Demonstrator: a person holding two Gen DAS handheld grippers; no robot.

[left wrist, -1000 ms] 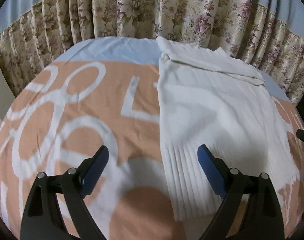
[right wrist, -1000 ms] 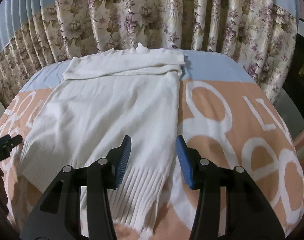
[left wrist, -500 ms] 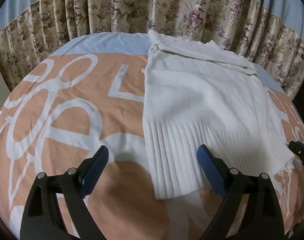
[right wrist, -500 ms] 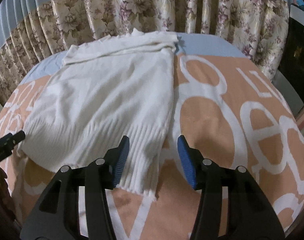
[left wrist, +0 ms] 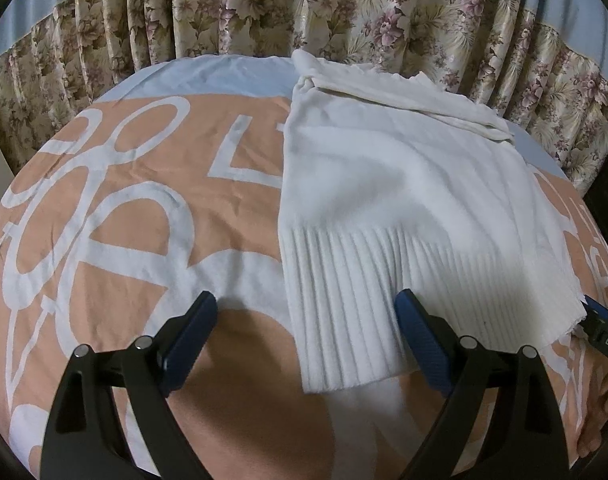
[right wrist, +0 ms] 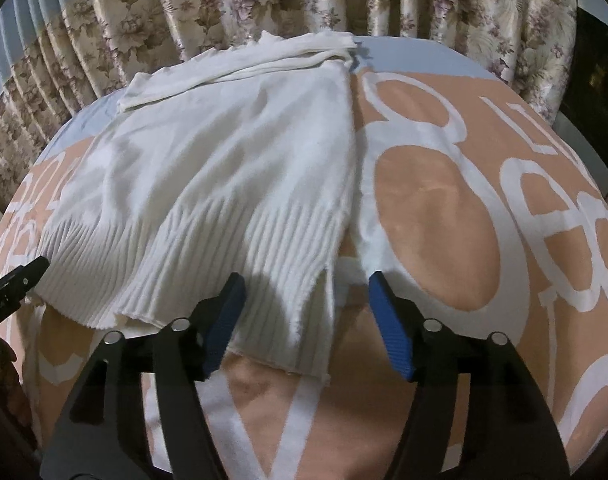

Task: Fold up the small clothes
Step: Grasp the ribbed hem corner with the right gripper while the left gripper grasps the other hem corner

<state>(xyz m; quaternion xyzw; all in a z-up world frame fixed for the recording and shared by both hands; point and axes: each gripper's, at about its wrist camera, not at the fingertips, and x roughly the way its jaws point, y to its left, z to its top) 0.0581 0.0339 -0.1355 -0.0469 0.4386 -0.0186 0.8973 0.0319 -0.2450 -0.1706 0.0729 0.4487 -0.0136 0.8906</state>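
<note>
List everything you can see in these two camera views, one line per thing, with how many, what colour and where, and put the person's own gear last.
sweater: one, white, flat on the bedspread, ribbed hem toward the cameras, sleeves folded across the far end.
bedspread: one, peach with big white letters, pale blue strip at the far edge, under the sweater.
curtain: one, beige floral with pale blue top, behind the bed.
left tongs: one, black with blue pads, open, straddling the hem's left corner.
right tongs: one, black with blue pads, jaws just been opening, hem's right corner between them, not gripped.
</note>
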